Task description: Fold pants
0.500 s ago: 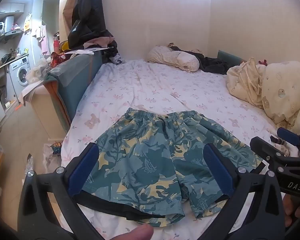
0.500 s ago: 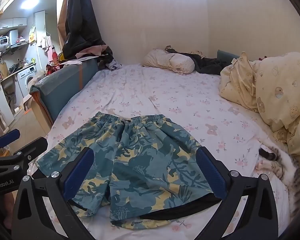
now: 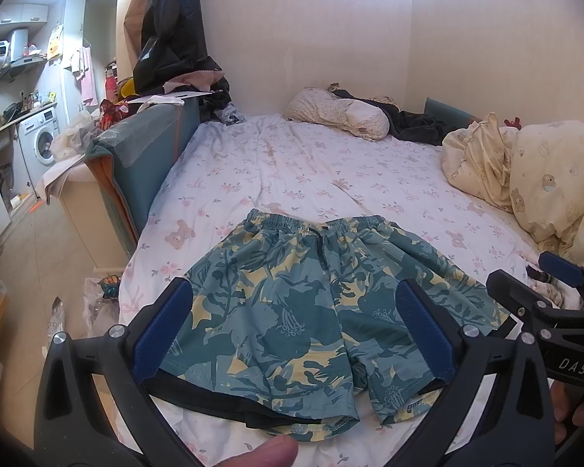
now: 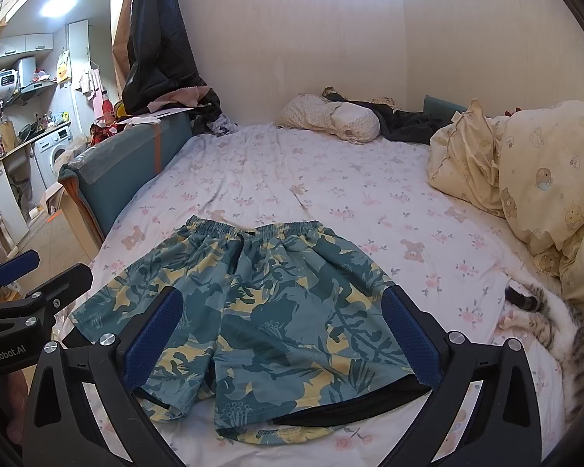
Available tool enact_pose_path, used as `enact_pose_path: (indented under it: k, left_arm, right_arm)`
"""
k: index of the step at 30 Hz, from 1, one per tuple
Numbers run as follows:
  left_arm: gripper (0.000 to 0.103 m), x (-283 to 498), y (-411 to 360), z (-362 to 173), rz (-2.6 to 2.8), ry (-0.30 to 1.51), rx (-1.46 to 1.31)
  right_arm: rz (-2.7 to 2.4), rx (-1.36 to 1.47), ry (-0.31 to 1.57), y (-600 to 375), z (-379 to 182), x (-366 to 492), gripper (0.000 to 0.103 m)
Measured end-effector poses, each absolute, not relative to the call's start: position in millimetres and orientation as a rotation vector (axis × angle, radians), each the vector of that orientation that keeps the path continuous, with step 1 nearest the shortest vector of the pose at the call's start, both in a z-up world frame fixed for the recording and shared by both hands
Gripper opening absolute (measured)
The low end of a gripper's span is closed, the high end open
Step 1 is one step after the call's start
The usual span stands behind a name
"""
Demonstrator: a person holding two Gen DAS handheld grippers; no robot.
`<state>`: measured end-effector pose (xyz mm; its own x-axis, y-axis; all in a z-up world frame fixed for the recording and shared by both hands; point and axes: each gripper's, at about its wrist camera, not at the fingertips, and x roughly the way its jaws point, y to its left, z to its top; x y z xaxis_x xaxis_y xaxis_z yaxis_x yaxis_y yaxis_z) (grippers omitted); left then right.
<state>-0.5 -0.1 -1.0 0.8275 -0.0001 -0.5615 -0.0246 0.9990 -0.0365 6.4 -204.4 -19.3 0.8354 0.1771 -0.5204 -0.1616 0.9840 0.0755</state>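
Left wrist view: the left gripper (image 3: 292,327) is hovering over the near edge of the bed (image 3: 311,179), jaws standing wide apart with nothing between the pads. The shorts (image 3: 315,311) are lying flat on the floral sheet, waistband far, leg hems near. The right gripper (image 3: 545,292) is showing at the right edge.

Right wrist view: the right gripper (image 4: 280,334) is hanging above the same shorts (image 4: 253,303), jaws likewise spread and gripping nothing. A cat (image 4: 556,330) is lying near right, beside the duvet (image 4: 533,179).
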Motion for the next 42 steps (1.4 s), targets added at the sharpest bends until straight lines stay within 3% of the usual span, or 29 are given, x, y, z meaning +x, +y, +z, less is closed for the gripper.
enact_pose_path:
  k: [23,42]
  left_arm:
    - [0.103,-5.3,4.8,-1.1,0.018,0.567,-0.032]
    - [0.103,14.2,15.7,-15.6,-0.036,0.665,-0.153]
  right_arm:
    - [0.175,0.028,0.55,-203.6,-22.3,7.3,0.103]
    - [0.199,0.095,0.588,-209.9,-27.3,9.8,0.103]
